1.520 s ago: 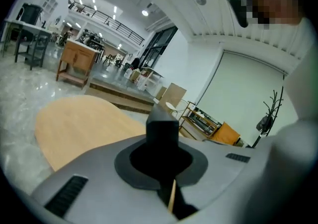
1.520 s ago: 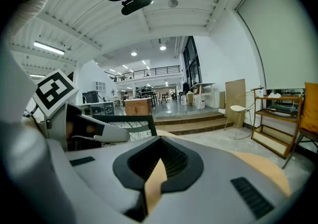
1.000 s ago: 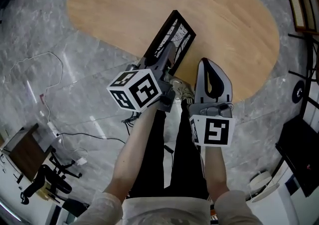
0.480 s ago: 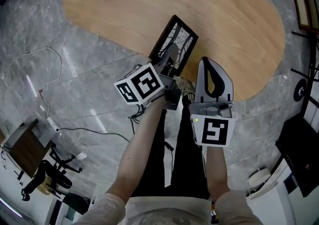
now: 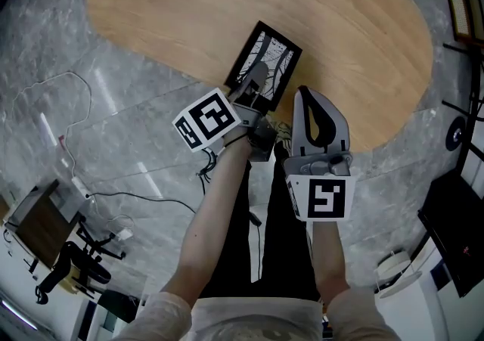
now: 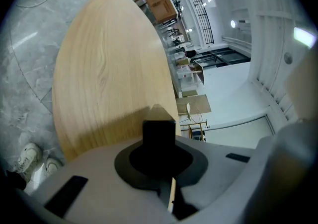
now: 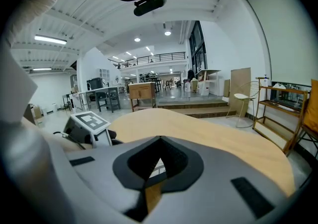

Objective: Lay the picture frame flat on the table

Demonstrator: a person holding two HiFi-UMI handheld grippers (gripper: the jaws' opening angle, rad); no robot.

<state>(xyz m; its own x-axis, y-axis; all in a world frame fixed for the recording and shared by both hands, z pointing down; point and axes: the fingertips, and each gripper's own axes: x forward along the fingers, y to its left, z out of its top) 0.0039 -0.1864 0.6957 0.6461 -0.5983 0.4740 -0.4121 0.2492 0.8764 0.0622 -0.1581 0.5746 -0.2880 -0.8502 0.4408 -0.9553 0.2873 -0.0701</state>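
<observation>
Wooden worktop [image 5: 355, 22], head view: pale oval top standing on a grey stone floor [image 5: 91, 105].
Picture frame [image 5: 268, 56], head view: on the worktop close to its near edge, print side up, apparently flat or all but flat. A thin black moulding surrounds a black-and-white print of bare branches.
Left hand-held gripper [image 5: 255, 84], head view: reaches over the worktop's edge and is clamped on the frame's near short side. This is judged to be so that the frame is lowered under control and not dropped.
Right hand-held gripper [image 5: 308, 96], head view: just beside the frame and apart from it, at the worktop's edge; judged to be standing by.
Left gripper view: jaws pressed on a black slab, the frame's edge, which juts out beyond them against the worktop's grain.
Right gripper view: jaws together with nothing between them. The worktop lies ahead and the left hand-held gripper's marker cube is at the left.
Step in hand (judged): only the release seems left.
</observation>
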